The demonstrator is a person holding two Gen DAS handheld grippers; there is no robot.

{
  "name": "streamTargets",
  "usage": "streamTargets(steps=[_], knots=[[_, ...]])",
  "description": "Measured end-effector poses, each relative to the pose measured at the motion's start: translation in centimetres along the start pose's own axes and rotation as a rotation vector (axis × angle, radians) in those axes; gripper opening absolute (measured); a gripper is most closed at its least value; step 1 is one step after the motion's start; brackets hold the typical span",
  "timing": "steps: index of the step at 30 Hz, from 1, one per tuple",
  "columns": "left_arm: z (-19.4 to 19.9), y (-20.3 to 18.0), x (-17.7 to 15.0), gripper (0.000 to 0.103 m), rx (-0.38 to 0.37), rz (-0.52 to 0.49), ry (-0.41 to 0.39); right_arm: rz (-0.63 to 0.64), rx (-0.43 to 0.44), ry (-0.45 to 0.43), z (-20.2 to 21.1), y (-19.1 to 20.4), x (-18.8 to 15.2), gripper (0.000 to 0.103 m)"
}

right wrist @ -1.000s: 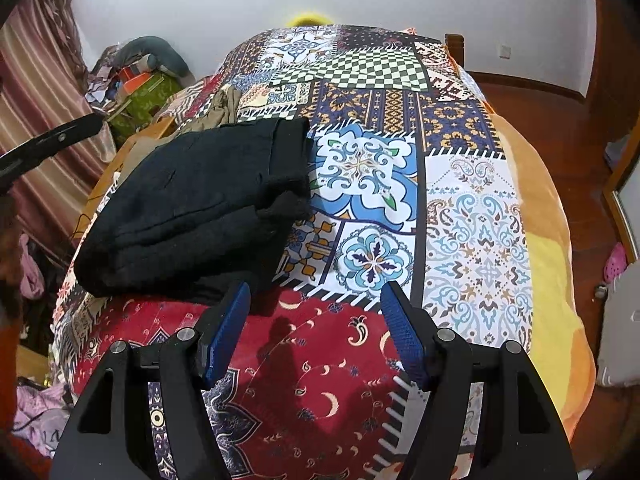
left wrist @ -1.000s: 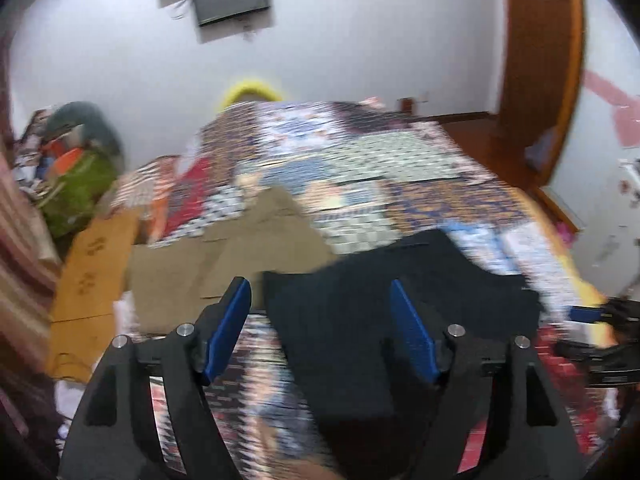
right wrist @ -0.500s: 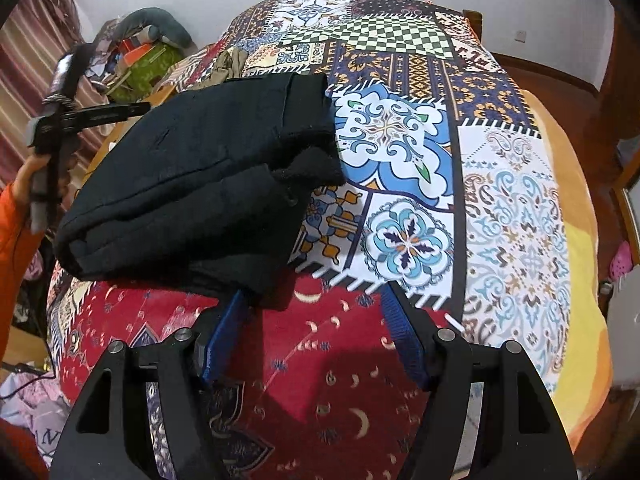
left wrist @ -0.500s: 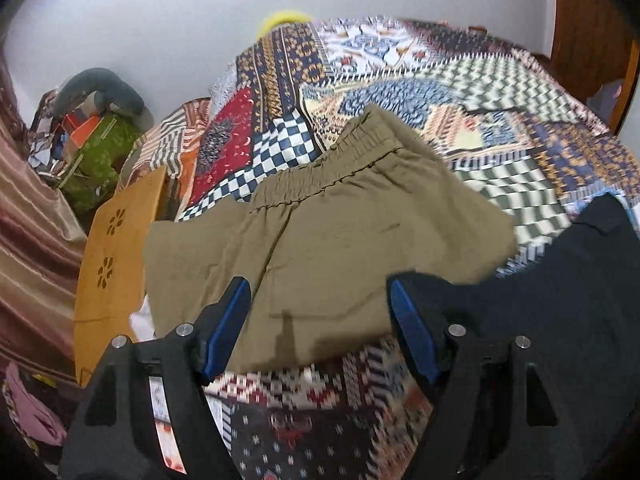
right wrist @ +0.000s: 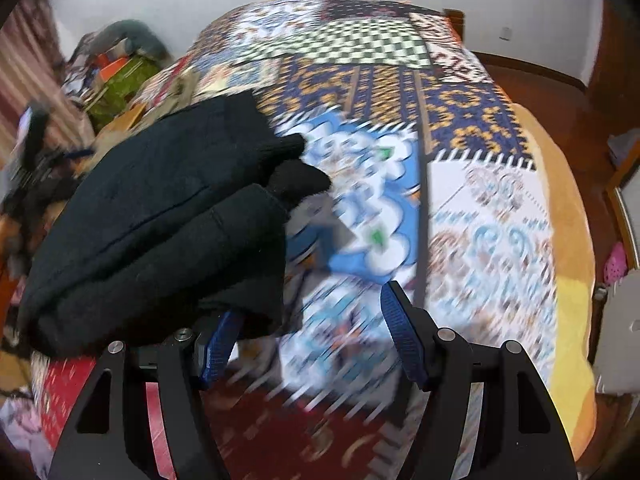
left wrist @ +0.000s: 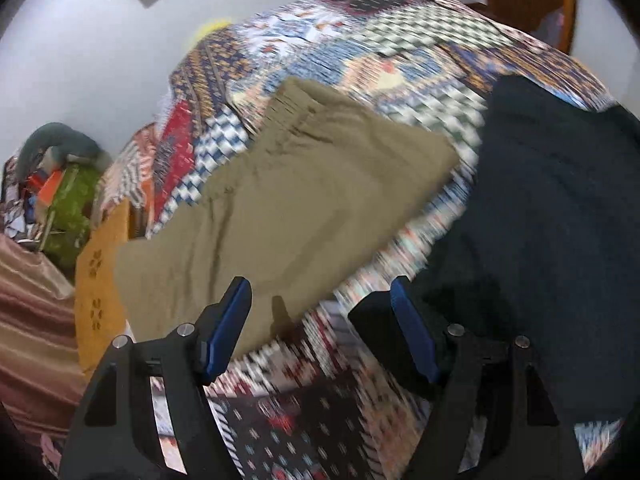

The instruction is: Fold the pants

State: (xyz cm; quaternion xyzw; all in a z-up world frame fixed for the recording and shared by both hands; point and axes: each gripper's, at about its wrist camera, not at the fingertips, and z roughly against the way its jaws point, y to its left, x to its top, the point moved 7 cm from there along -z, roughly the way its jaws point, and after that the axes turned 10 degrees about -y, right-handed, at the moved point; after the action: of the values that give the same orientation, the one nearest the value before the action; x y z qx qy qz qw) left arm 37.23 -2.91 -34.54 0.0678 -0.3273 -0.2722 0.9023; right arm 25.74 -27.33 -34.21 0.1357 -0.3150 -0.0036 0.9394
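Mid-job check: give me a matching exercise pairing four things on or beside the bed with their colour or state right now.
Things:
1. folded black pants
2. khaki pants with elastic waistband
3. left gripper
4. wooden side table with flower cutouts

States:
A. open, holding nothing
B. orange-yellow, beside the bed
C. spread flat, unfolded
D. stacked in thick layers

Pairs: 1-D, 2-C, 3-A, 4-B

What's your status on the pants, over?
Left gripper open, right gripper open, both empty. Black pants folded on bedspread; khaki pants beside them. Nothing blocking.
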Motion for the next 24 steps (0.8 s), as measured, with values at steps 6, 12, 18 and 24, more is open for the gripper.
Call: streamTargets(steps=[6,12,18,24], knots=[[4.0,-2.8,-3.0,0.071,-0.052,0.061,-0.022,-0.015,-0.067,-0.037,0.4,-2.3,1.9,0.065],[7.6,-5.8,-4.5,0.071,-0.123,0.137,-0.045,-0.009,-0.107,-0.103,4.7,-3.3,1.5,0.065],[11.2,-7.1,-3.9,0.070,-0.034,0.076,-0.116,-0.014,-0.081,-0.163,8.2,-3.1,1.6,0.065],[15.7,-5.7,1.0,0.070,-0.039,0.153,-0.269,0.056,-0.004,-0.230,10.8,0.8,2.7,0.065]])
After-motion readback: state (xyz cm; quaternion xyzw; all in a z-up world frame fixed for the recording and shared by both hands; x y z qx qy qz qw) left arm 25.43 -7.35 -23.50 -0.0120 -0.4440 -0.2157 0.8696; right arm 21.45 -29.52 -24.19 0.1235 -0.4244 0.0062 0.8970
